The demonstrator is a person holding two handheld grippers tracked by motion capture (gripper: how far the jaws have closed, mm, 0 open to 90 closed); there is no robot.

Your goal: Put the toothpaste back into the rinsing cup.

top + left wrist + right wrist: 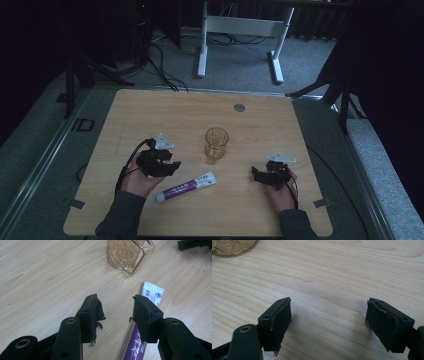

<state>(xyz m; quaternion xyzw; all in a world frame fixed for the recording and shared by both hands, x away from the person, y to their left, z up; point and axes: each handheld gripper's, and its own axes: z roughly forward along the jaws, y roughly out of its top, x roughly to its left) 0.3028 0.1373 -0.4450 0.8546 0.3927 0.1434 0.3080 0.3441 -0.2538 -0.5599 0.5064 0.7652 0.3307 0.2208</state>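
An amber glass cup with a handle stands upright near the middle of the wooden table. A white and purple toothpaste tube lies flat in front of it. My left gripper hovers just left of the tube, open and empty; in the left gripper view the tube runs under the right-hand jaw and the cup stands beyond. My right gripper is open over bare wood right of the cup, whose base shows at the top left of the right gripper view.
A small round grey cap is set into the table near its far edge. Beyond the table a white desk frame stands on grey carpet with cables. Dark stands flank both far corners.
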